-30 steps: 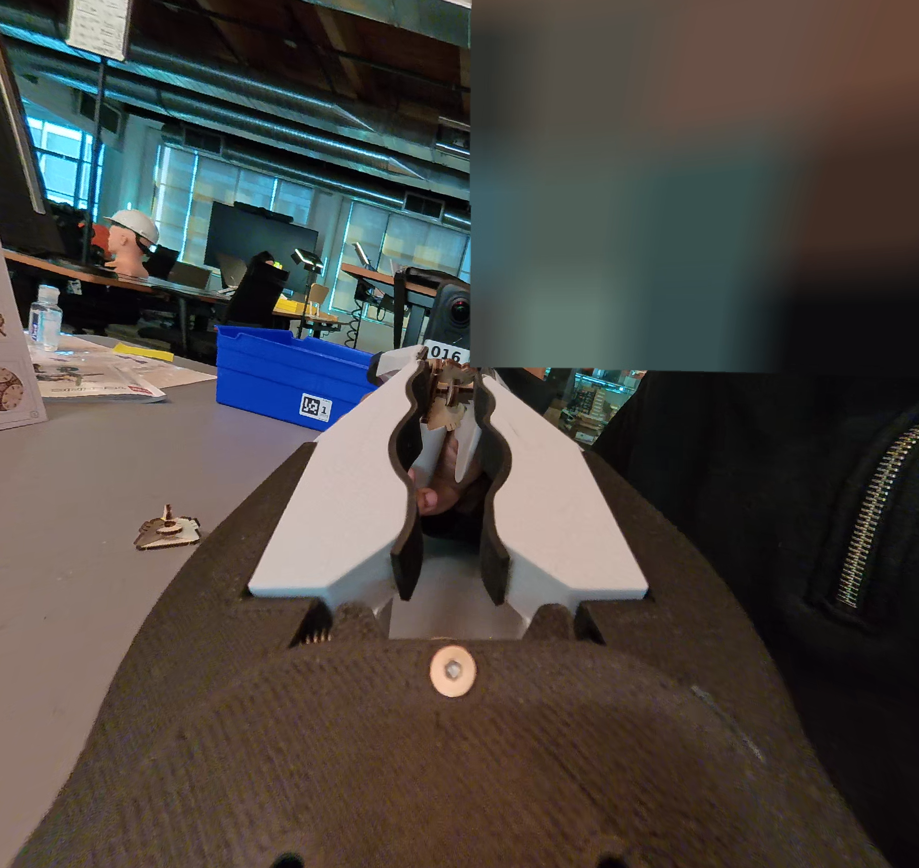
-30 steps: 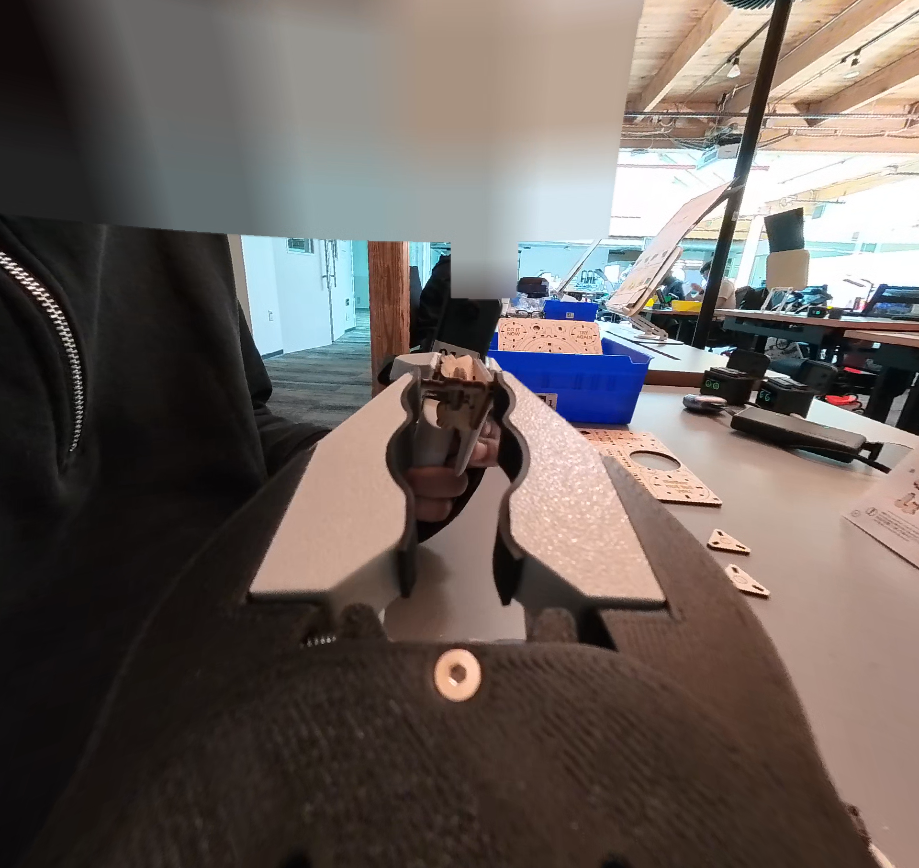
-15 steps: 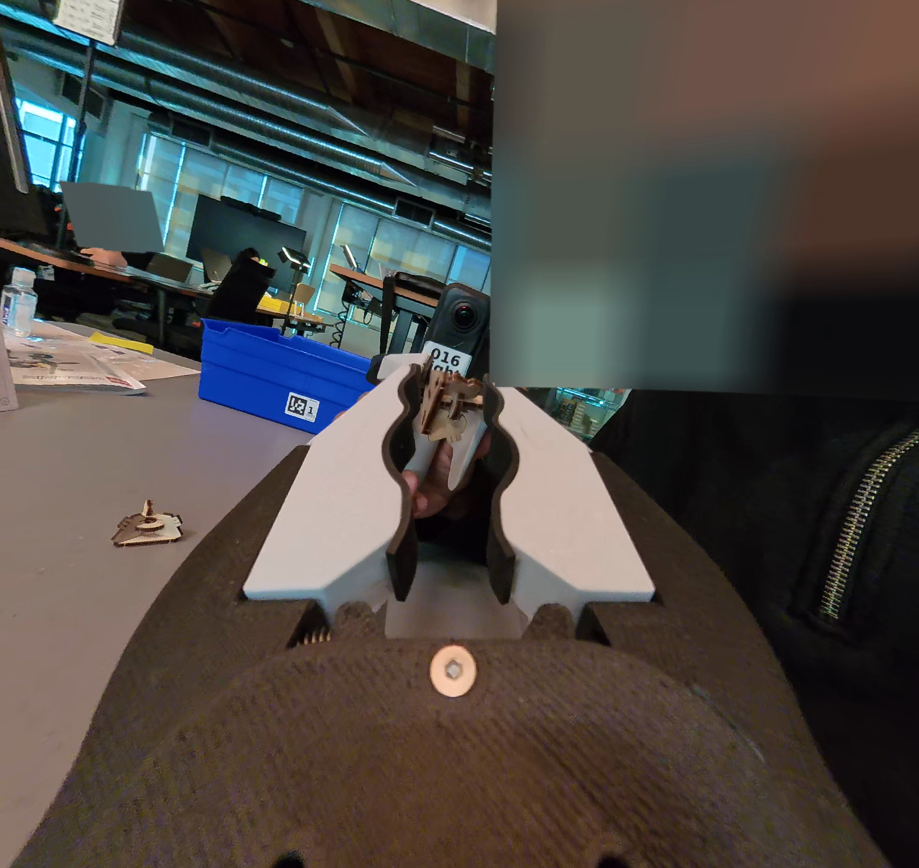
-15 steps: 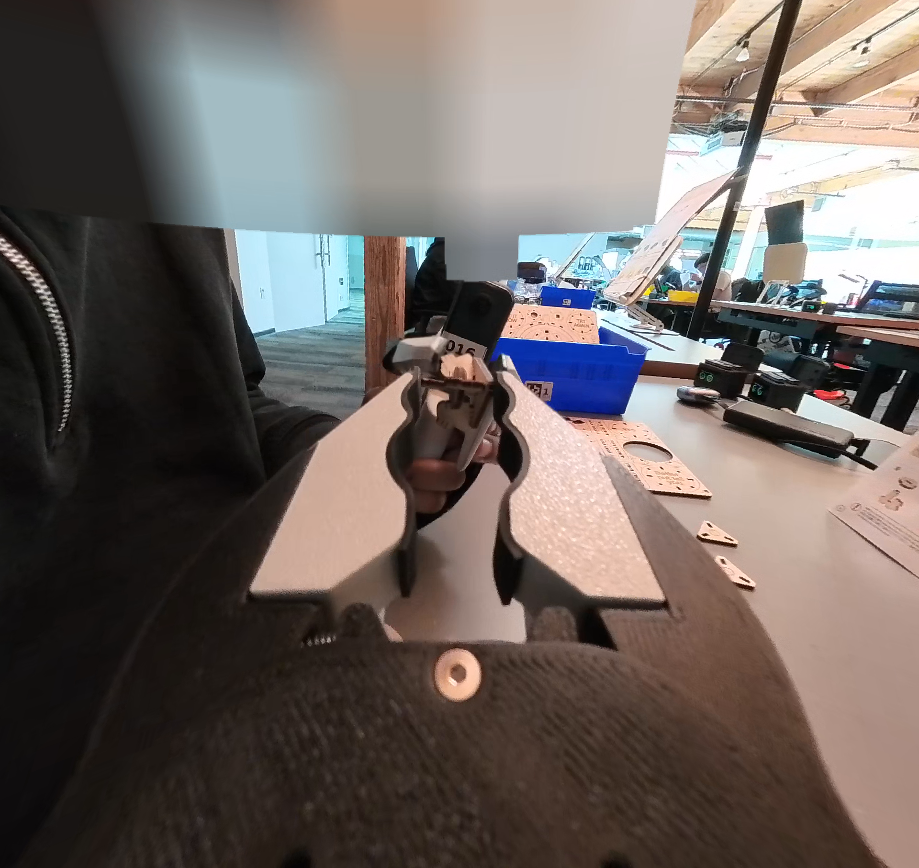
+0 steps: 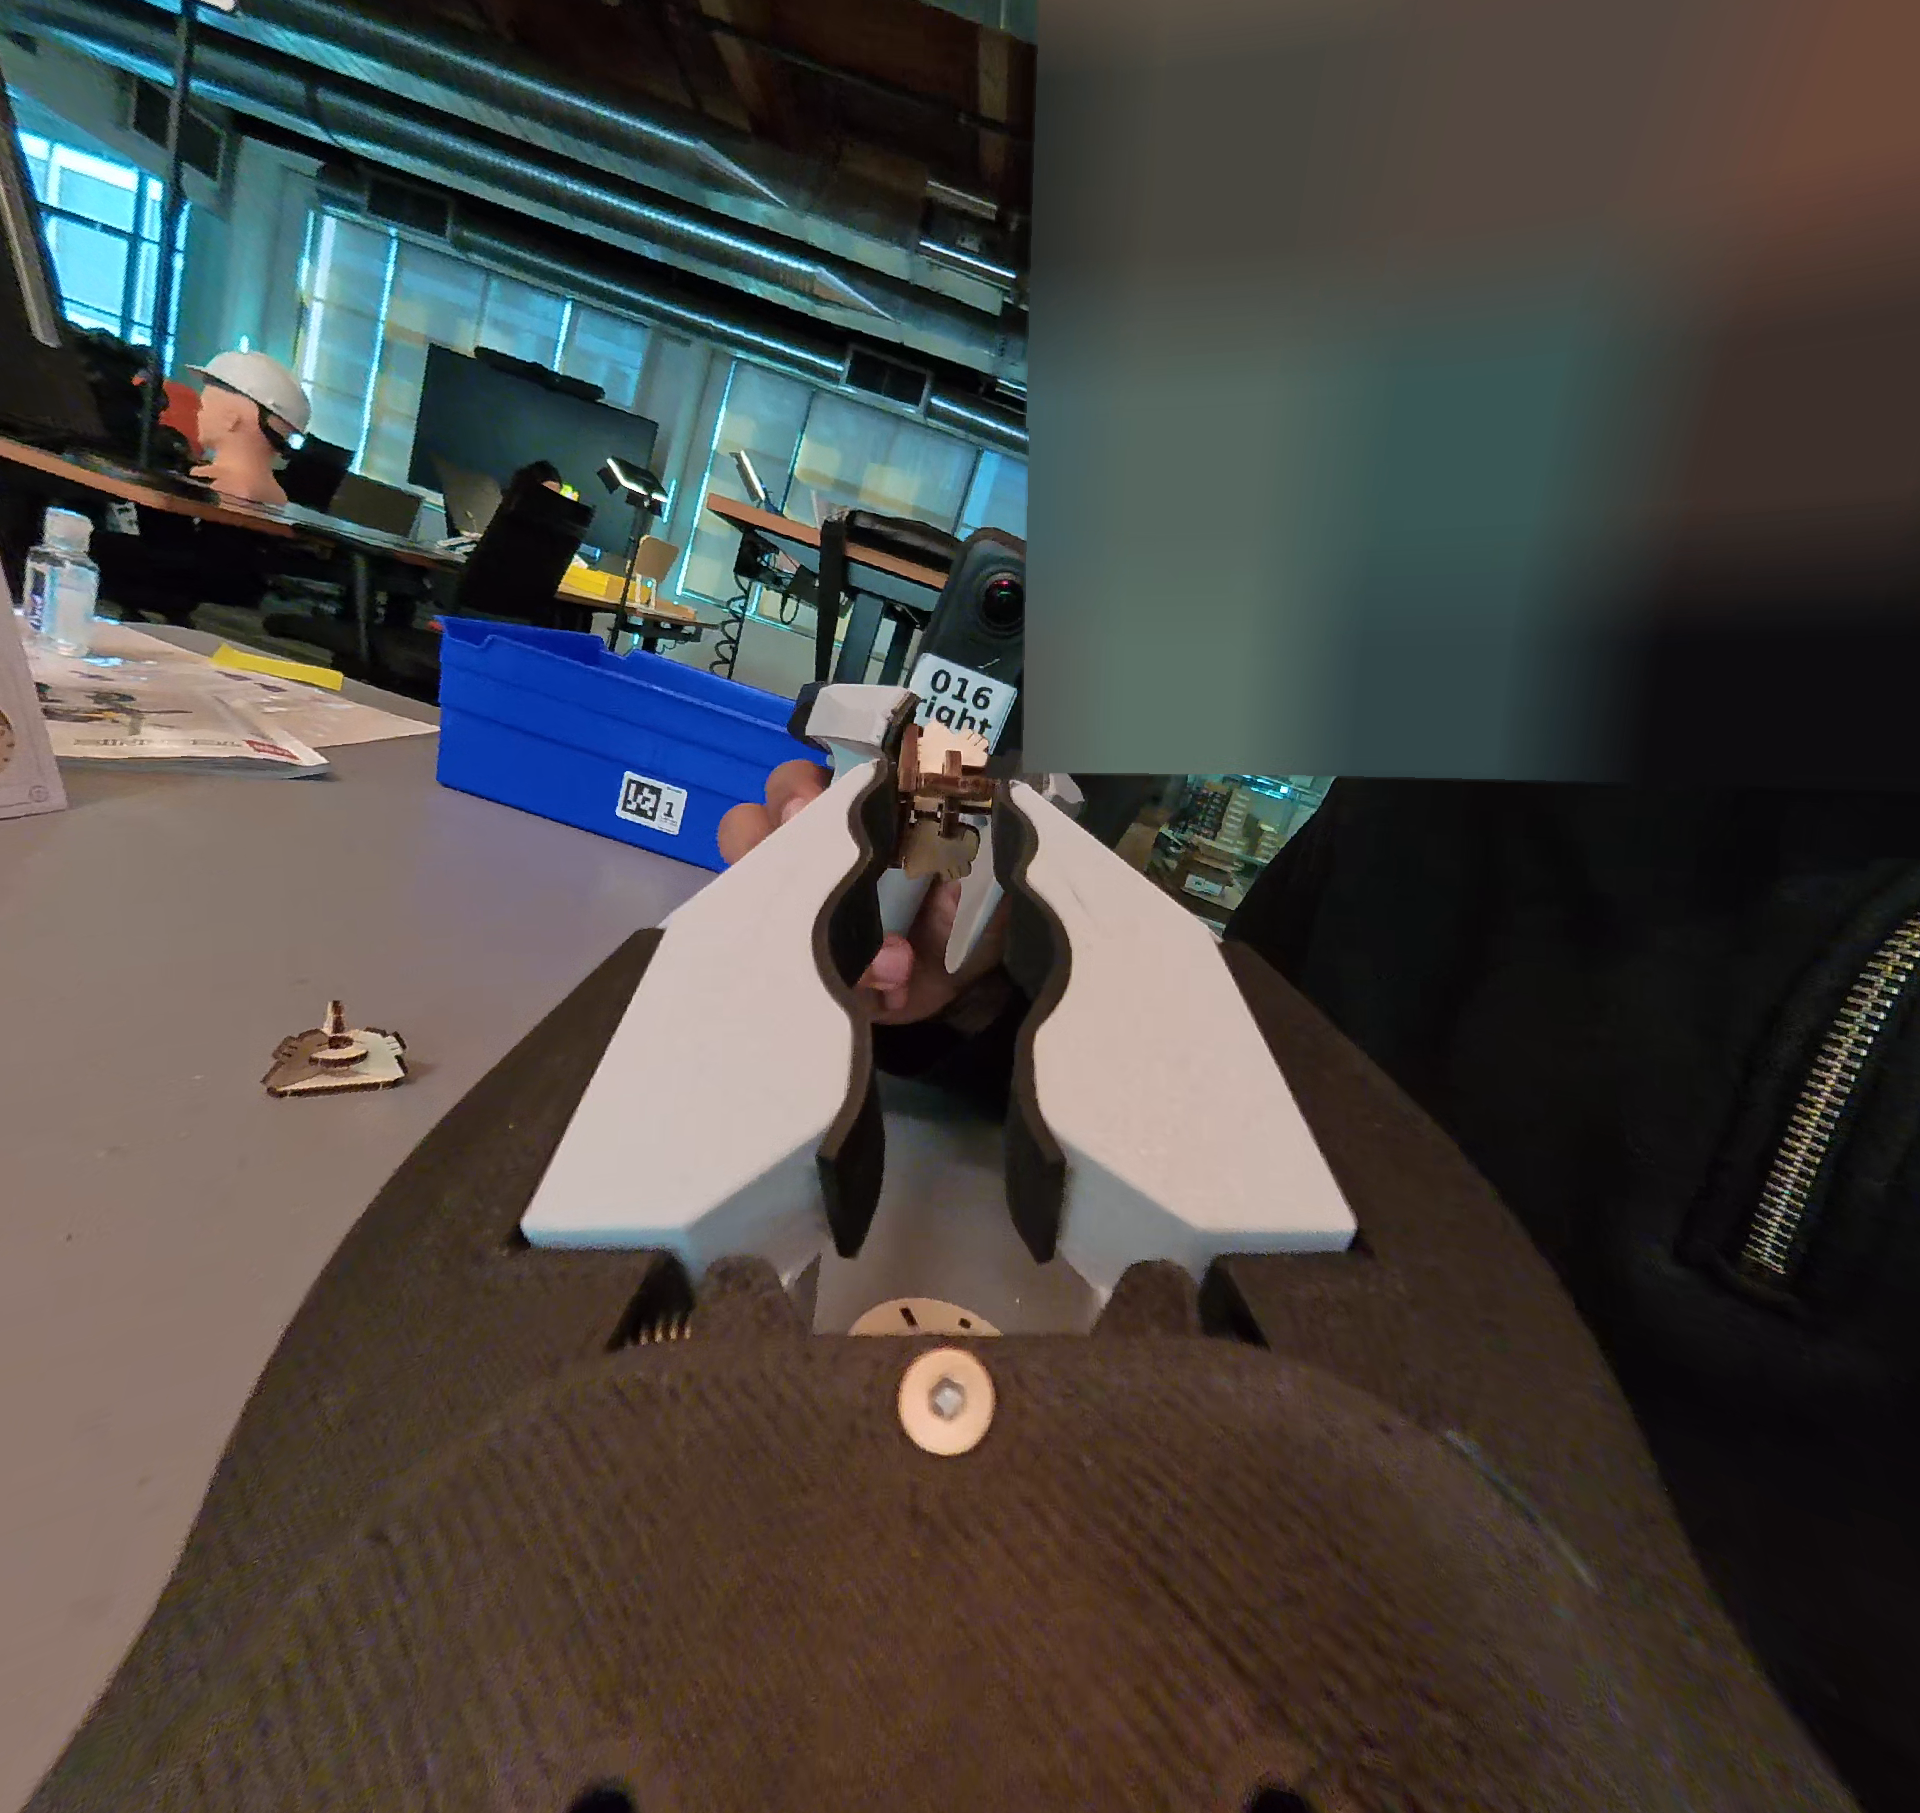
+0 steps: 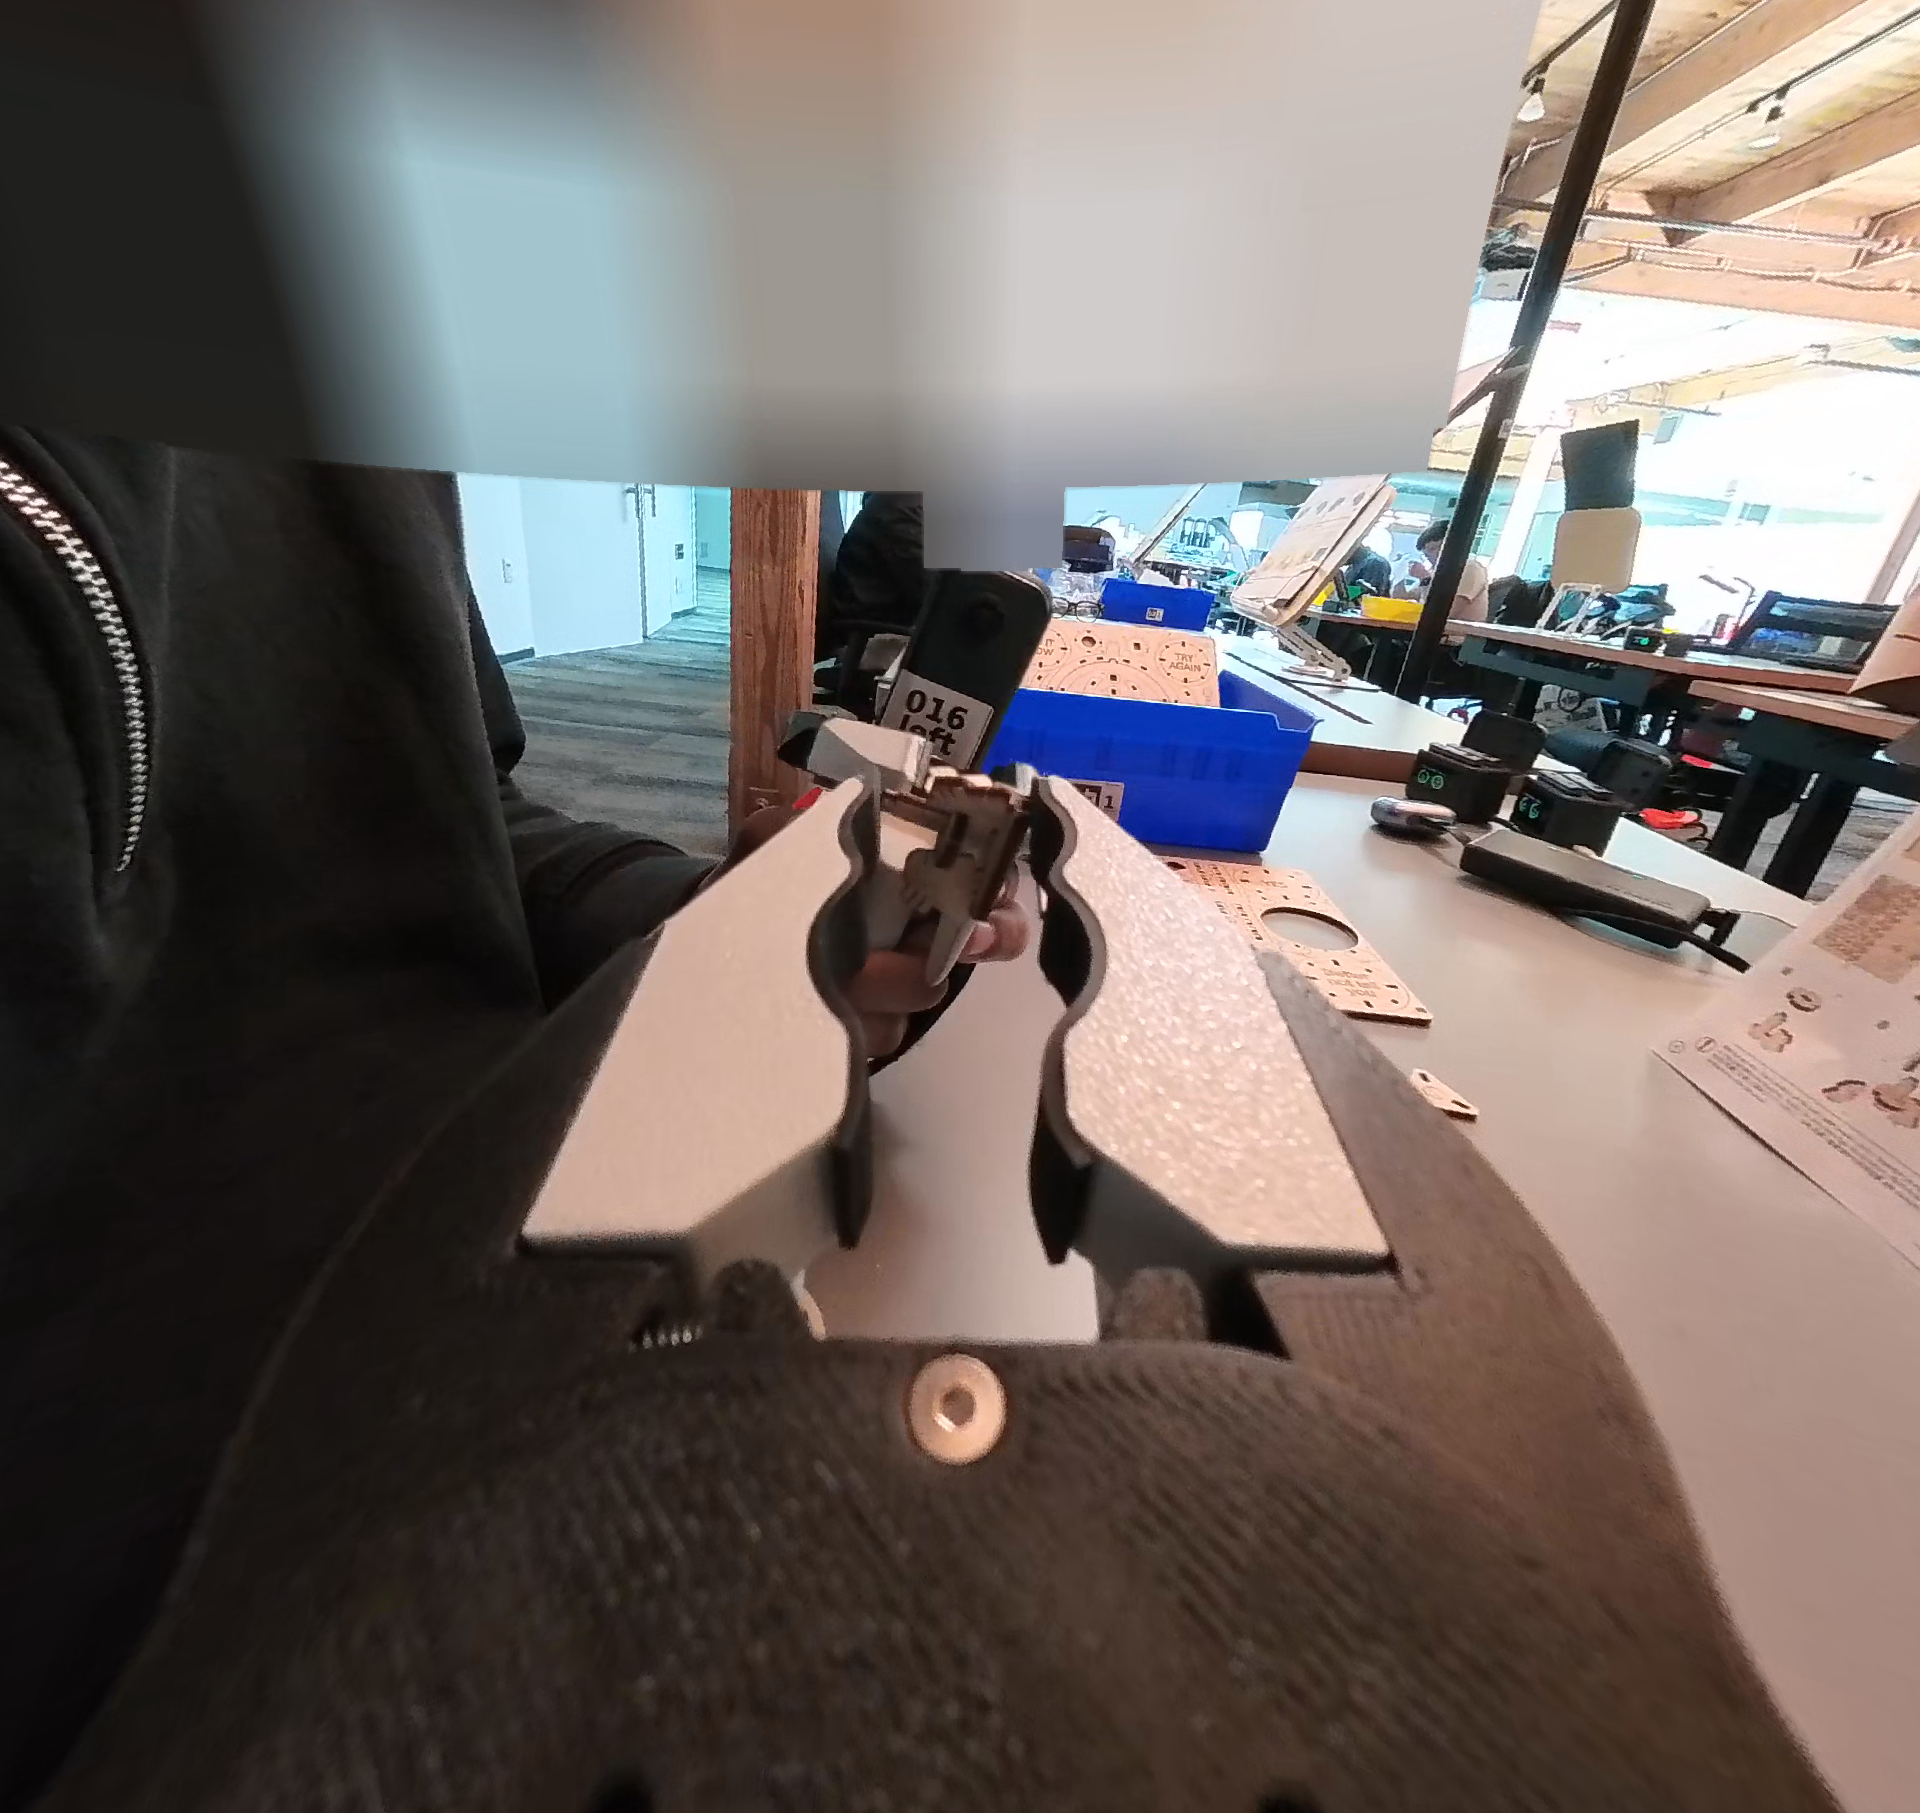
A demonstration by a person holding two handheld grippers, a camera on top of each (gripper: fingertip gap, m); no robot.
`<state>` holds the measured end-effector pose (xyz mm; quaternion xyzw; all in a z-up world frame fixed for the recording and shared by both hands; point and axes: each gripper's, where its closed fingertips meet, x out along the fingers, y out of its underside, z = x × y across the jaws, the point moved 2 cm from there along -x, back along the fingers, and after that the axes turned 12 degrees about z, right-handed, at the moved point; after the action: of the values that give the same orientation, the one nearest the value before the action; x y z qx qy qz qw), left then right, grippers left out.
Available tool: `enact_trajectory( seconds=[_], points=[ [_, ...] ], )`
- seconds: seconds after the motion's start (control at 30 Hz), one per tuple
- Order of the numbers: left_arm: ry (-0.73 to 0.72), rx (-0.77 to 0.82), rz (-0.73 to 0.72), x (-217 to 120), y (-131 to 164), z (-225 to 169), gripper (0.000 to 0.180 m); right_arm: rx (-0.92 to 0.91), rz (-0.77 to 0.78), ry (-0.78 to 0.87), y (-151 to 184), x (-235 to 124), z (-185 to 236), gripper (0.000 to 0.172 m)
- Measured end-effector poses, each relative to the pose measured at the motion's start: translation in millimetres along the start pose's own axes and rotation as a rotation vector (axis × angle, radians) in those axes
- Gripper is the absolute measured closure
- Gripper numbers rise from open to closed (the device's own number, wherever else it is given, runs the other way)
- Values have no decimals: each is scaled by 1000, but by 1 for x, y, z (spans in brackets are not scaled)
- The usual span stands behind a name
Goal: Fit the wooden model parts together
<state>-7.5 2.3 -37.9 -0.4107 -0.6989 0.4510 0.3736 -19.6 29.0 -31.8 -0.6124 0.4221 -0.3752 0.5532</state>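
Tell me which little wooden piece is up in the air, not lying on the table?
The notched wooden assembly between both tools' tips is off the table. The small wooden piece lies flat on the grey table, left.

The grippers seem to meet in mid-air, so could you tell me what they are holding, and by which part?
Both grippers, left and right, grip one small wooden assembly at their tips, from opposite sides, above the table.

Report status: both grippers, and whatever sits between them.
Left gripper and right gripper tip to tip, both clamped on small wooden assembly. Raised above grey table. Nothing between.
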Motion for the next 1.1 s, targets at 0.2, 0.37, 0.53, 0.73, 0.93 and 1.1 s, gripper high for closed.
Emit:
enact_trajectory(
  seconds=[0.2, 0.37, 0.53, 0.73, 0.93, 1.1],
  points=[
    [18, -25, 22, -1, 3, 1, 165, 4, 18, -7, 3, 1, 0, 145],
    [-31, 21, 56, -3, 5, 3, 165, 40, 45, -27, 6, 2, 0, 145],
    [-37, -5, 62, -3, 7, 7, 165, 64, 56, -18, 10, 3, -3, 145],
    [-63, 4, 70, -2, 9, 10, 165, 65, 58, -11, 13, 2, -5, 145],
    [-94, 23, 86, -2, 11, 12, 165, 84, 65, -14, 16, 1, -7, 146],
    [-98, 32, 93, -1, 12, 11, 165, 94, 74, -26, 17, 0, -6, 146]
  ],
)
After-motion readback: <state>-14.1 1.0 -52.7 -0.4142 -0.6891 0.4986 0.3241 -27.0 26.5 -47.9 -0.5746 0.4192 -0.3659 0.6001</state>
